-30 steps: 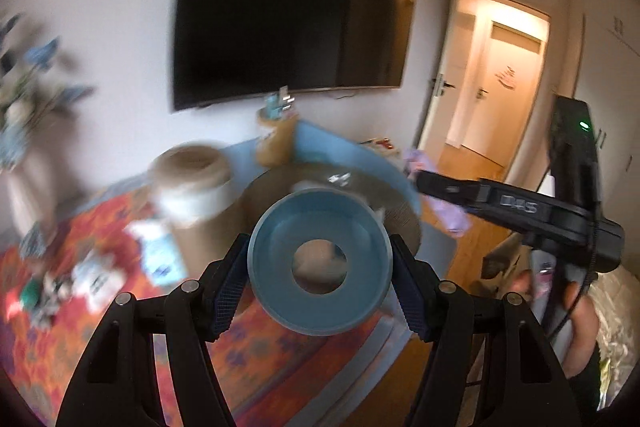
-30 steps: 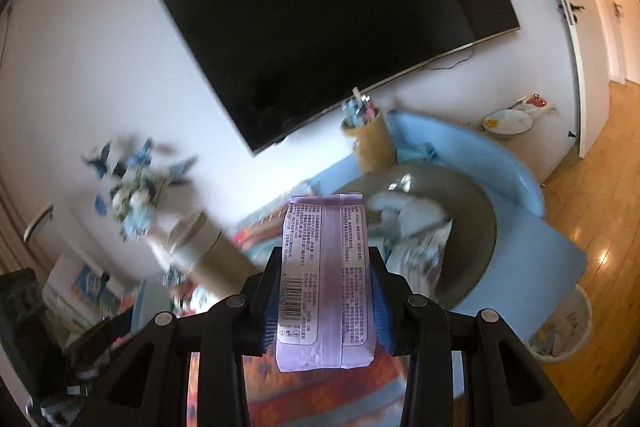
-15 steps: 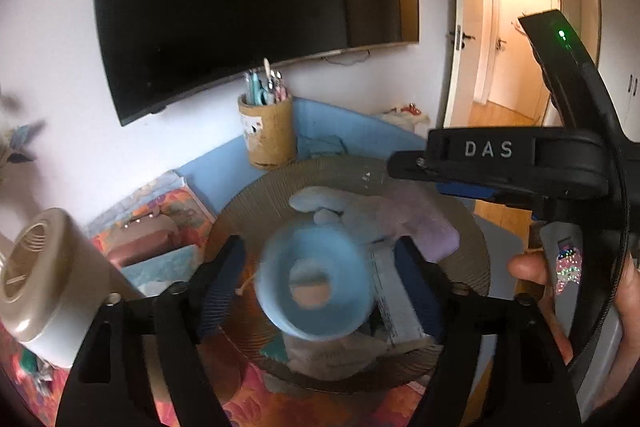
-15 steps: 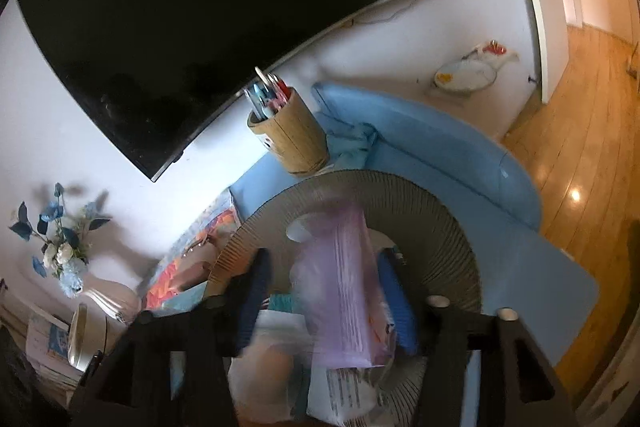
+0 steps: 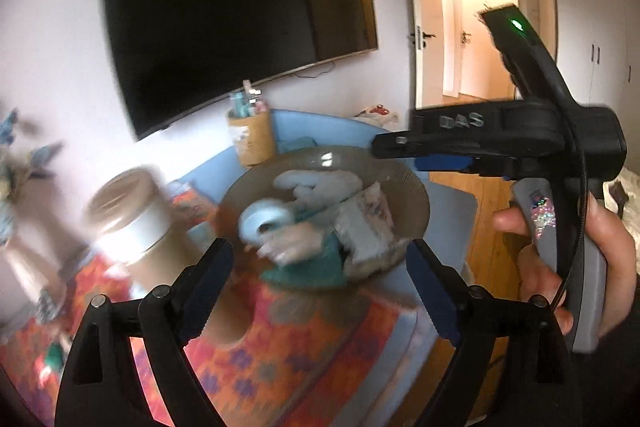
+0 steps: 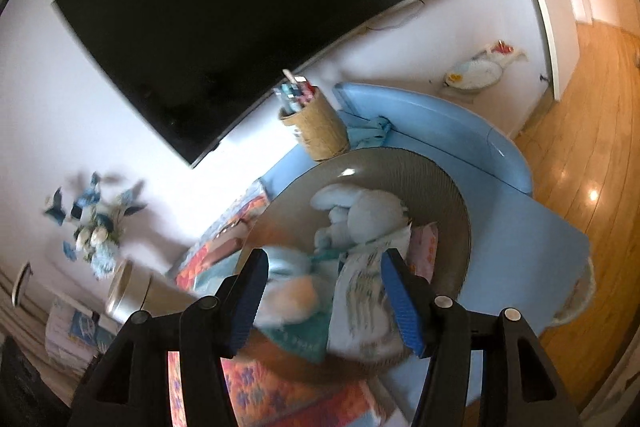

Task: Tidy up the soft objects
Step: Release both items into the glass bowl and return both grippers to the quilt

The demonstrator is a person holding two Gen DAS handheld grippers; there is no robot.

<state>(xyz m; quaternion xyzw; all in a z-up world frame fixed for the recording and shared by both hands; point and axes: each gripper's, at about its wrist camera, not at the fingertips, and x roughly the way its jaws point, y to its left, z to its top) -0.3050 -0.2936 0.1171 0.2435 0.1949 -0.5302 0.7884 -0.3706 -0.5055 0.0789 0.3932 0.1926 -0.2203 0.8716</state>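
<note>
A round woven basket (image 5: 416, 199) (image 6: 448, 187) on the blue table holds soft things: a pale blue plush rabbit (image 6: 360, 215) (image 5: 320, 187), a blue ring (image 5: 266, 221), tissue packs (image 5: 364, 227) (image 6: 364, 291), a teal cloth (image 5: 308, 267) and a pink pack (image 6: 424, 247). My left gripper (image 5: 318, 287) is open and empty, above the basket's near side. My right gripper (image 6: 322, 295) is open and empty over the basket; it shows from the side in the left wrist view (image 5: 500, 143).
A bamboo pen cup (image 5: 252, 139) (image 6: 316, 127) stands behind the basket below a wall TV (image 6: 248, 7). A beige canister (image 5: 132, 215) (image 6: 128, 291) is left of the basket on an orange patterned cloth (image 5: 280, 347). Flowers (image 6: 92, 223) stand far left. Wooden floor (image 6: 592, 187) lies right.
Both grippers opened. The blue ring left my left gripper and the purple pack left my right gripper; both now lie in the basket. The grippers pulled back a little.
</note>
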